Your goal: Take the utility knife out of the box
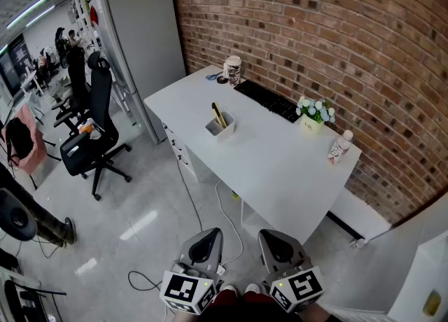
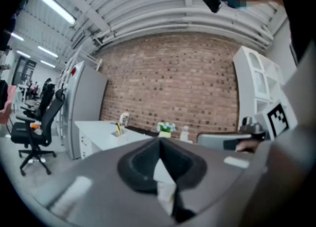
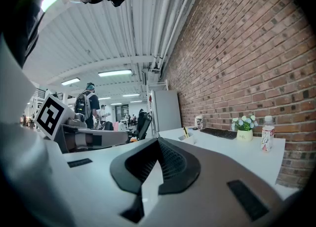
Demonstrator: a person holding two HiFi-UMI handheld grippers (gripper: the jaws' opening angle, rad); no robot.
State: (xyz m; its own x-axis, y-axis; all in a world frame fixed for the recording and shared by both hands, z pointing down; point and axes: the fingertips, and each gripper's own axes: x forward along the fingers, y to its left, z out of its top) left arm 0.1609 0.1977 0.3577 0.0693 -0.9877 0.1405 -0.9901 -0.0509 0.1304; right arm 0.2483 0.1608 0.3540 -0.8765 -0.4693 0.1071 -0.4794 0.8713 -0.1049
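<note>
the utility knife (image 1: 218, 115) stands in the small open box (image 1: 225, 130) out on the white surface (image 1: 280, 166), well apart from both tongs and straight ahead of them, with bare floor between. it is yellow and dark and propped on end inside the box, so its long axis runs steeply up out of it and leans toward the far left of the surface in the head view. the upper part pokes clear above the rim and the lower end is sunk inside; which end carries the blade is too small to tell. the left tongs (image 1: 205, 238) sit almost in line below the box in the head view, the right tongs (image 1: 278, 238) further off to the side, so the left looks slightly the nearer. both are low, roughly level and close to the body, and both are pressed together with nothing between them. the coming move, as i judge it, is a long reach forward, tongs spreading, to close across the free upper part and lift along the lean
</note>
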